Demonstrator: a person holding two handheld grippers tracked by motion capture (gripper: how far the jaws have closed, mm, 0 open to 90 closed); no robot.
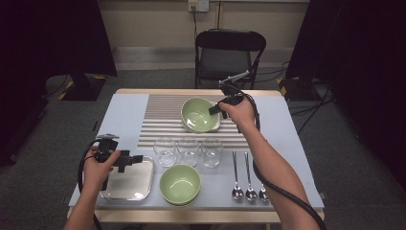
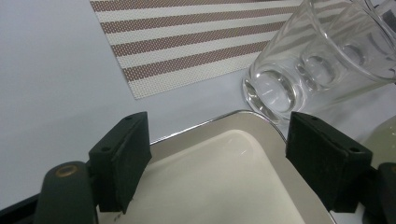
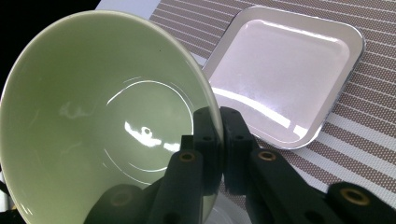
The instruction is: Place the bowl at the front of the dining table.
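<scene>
Standing on grey carpet between dark curtains, the table wears a pale blue-grey cover, and a striped placemat lies across its far middle. At the near left, the left gripper hovers over a shiny square metal tray; its jaws stand wide apart with nothing between them, and the left gripper view shows them above the tray's far corner, with the placemat beyond. Just right of the tray, three clear drinking glasses stand in a row along the placemat's near edge, and a green bowl sits in front of them near the table's front edge. Farther back, on the placemat, the right gripper is clamped on the right rim of a second green bowl, which is tilted up. In the right gripper view the jaws pinch this bowl's rim, one inside and one outside, and a white square plate lies on the placemat beyond it. To the near right, three metal spoons lie side by side, bowls toward the front edge. Behind the table, a black folding chair stands against a cream wall with a socket above it.
</scene>
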